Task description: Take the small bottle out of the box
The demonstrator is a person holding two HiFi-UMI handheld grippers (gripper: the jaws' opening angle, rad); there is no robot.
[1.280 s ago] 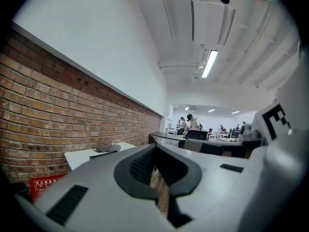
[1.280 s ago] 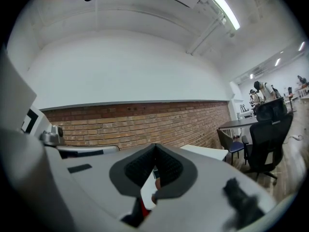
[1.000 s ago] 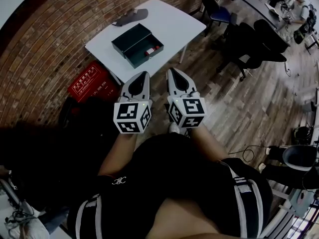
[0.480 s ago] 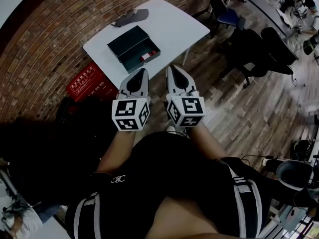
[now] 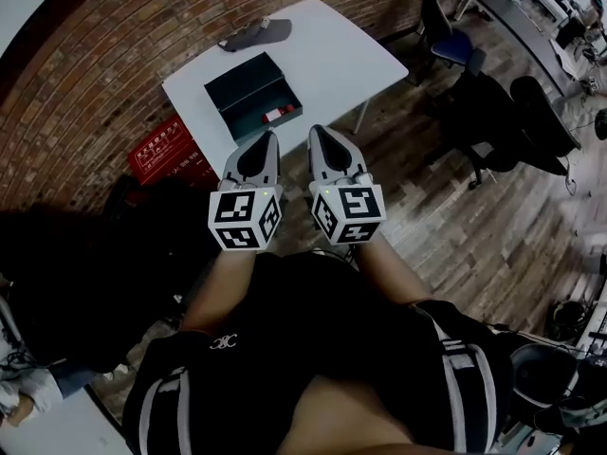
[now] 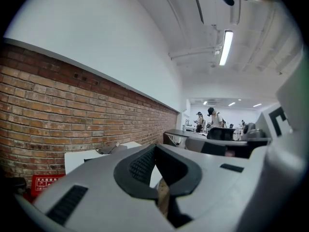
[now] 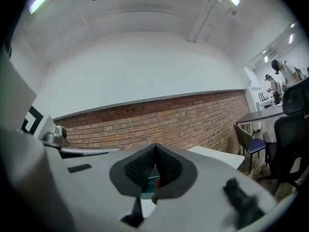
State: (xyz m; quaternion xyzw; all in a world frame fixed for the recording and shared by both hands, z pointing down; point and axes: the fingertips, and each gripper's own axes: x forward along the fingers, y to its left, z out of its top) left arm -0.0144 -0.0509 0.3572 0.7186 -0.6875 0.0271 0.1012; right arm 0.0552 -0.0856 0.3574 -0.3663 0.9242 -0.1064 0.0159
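Observation:
A dark green open box [image 5: 248, 93] lies on the white table [image 5: 332, 55] ahead of me. Inside it, at its near right corner, lies the small red and white bottle [image 5: 278, 115]. My left gripper [image 5: 269, 136] and right gripper [image 5: 317, 131] are held side by side in front of my body, short of the table's near edge. Both are shut and empty. In the left gripper view the shut left gripper [image 6: 154, 146] points along the brick wall. In the right gripper view a sliver of the box shows through the gap under the shut tips of the right gripper [image 7: 155, 146].
A dark flat object [image 5: 256, 34] lies at the table's far end. A red crate [image 5: 171, 154] stands on the floor by the brick wall [image 5: 114, 55], left of the table. Black office chairs [image 5: 498, 102] and a blue chair [image 5: 448, 44] stand to the right on the wooden floor.
The table and box have come slightly nearer to the gripper tips as the view shifted. Both grippers stay shut and side by side.

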